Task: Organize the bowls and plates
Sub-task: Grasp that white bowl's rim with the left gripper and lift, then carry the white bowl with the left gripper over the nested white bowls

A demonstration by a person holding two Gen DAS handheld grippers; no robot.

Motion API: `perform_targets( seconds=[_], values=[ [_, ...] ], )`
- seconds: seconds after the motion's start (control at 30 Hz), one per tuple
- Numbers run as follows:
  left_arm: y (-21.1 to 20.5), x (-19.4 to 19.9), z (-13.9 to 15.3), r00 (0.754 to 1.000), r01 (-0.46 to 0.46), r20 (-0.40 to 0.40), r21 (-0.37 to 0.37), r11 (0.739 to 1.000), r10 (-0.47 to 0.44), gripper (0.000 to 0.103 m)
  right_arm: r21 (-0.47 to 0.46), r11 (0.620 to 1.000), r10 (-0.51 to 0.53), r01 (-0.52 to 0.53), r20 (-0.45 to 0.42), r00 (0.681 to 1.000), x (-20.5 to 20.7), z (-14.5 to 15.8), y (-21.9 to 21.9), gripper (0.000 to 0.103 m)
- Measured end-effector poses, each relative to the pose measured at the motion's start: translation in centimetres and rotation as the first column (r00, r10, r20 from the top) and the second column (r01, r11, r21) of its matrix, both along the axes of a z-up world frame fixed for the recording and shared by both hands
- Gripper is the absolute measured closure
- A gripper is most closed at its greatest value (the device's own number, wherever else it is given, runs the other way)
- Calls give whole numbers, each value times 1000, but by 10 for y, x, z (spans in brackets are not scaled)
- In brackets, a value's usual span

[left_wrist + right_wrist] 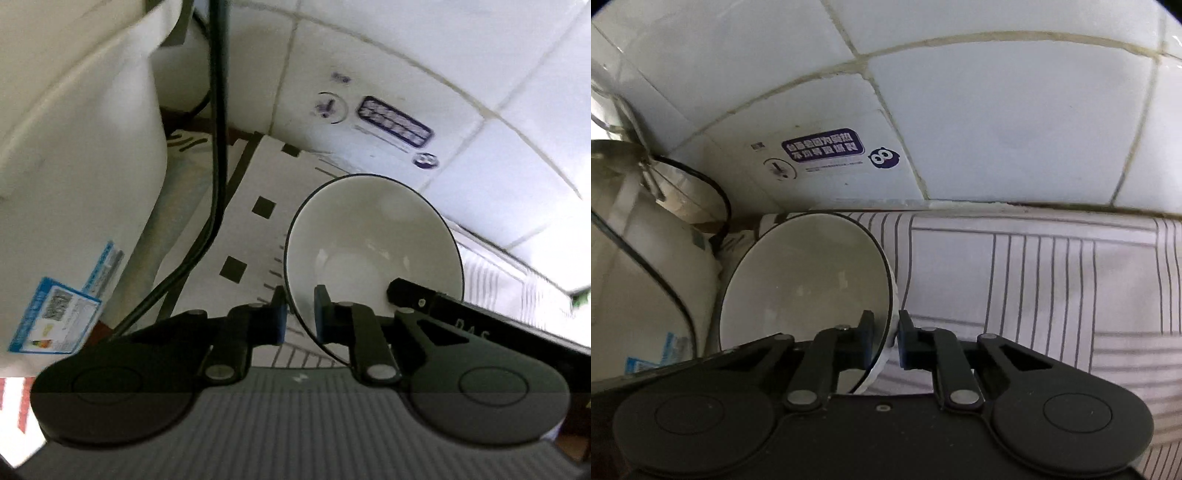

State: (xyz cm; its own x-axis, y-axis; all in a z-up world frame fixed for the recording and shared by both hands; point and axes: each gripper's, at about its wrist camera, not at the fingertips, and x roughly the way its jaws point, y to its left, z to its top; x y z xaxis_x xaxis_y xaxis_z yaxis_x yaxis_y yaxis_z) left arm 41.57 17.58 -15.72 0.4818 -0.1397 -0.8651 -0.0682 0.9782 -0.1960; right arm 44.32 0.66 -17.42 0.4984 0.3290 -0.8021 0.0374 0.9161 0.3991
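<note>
Left wrist view: the left gripper (300,316) has its blue-padded fingers (322,314) closed across the rim of a white ceramic bowl with a thin black edge (373,240), which is tilted over a white cloth with dark lines and squares (255,229). Right wrist view: the right gripper (886,341) pinches the same bowl's (805,280) opposite rim, beside a white tiled wall (997,110) bearing a purple sticker (823,146).
</note>
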Motion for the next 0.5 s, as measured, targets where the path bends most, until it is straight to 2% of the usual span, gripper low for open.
perform_targets(
  seconds=[0.13,0.37,0.5],
  values=[
    [-14,-17,20,996,81,39,56,995,-83,89,33,999,-23,23,12,1000,-20,15,-11,86],
    [-36,-37,49,981,176,71,81,981,-181,89,54,996,-73,69,67,995,-58,47,-36,83],
    [-54,-55,69,967,217,104,135,967,-232,89,54,994,-103,98,107,989,-81,61,-46,83]
  ],
)
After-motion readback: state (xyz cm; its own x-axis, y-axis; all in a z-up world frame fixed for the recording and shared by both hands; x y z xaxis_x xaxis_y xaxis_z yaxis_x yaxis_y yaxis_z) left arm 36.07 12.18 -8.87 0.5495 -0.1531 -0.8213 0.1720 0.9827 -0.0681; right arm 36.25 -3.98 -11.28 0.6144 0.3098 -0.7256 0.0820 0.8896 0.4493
